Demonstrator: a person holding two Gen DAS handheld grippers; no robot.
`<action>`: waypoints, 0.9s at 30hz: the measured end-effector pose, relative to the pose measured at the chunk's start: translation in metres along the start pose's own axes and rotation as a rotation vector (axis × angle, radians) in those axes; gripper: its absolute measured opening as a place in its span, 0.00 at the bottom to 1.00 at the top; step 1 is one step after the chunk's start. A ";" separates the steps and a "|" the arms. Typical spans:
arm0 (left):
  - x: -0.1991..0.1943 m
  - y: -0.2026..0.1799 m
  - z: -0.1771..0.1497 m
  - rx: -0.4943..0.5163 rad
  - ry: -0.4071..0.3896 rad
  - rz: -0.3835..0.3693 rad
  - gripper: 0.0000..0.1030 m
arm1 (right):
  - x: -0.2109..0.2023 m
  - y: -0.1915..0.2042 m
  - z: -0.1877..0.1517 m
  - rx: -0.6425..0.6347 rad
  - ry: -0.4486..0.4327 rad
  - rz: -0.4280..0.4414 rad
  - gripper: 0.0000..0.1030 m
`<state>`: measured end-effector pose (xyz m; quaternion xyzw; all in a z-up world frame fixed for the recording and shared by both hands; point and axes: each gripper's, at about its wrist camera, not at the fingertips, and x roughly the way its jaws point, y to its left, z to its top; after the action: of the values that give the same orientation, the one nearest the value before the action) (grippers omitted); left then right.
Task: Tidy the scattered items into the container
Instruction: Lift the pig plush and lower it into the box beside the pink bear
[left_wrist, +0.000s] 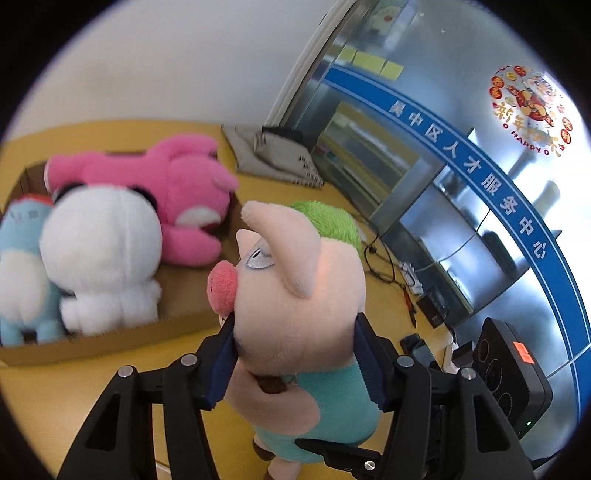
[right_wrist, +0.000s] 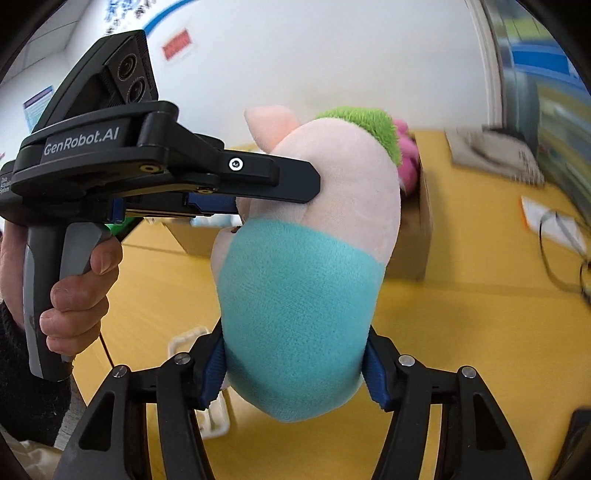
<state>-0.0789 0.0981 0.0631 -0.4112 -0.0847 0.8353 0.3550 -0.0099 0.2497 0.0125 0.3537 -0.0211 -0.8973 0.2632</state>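
While the pig (left_wrist: 295, 295) is being carried toward the box (left_wrist: 110, 339), it is being clamped by both tools at once. At lower centre of the left wrist view, the left gripper (left_wrist: 295, 354) is being held shut on the pig's head, one blue pad on each cheek. At lower centre of the right wrist view, the right gripper (right_wrist: 295, 373) is being held shut on the teal body, and the pads are being pressed into the plush on both sides.

The pig is being held off the yellow surface (left_wrist: 332, 192), at centre of both frames. The box is being seen at left of the left wrist view, and it is already being occupied by the pink toy (left_wrist: 166, 192), the white toy (left_wrist: 99, 251) and the blue toy (left_wrist: 22, 273). Free room is being judged to lie at the box's right end, in front of the pink toy.

For a clean placement, both grips are being best kept firm until the pig is over that free end. Lowering is advised before release, so that the plush is not being dropped onto the rim. The two tools are being best opened together; a one-sided release is likely to leave the pig swinging. The cables (left_wrist: 380, 258) at right are being best avoided.
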 end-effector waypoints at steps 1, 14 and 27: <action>-0.004 0.000 0.008 0.010 -0.014 0.002 0.56 | -0.002 0.002 0.009 -0.017 -0.015 -0.001 0.65; -0.006 0.017 0.133 0.093 -0.100 0.005 0.56 | 0.005 -0.014 0.146 -0.145 -0.091 -0.026 0.65; 0.098 0.082 0.141 -0.002 0.065 0.017 0.56 | 0.096 -0.086 0.161 -0.049 0.045 -0.015 0.65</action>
<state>-0.2675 0.1244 0.0578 -0.4392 -0.0706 0.8244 0.3500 -0.2122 0.2530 0.0537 0.3675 0.0097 -0.8912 0.2656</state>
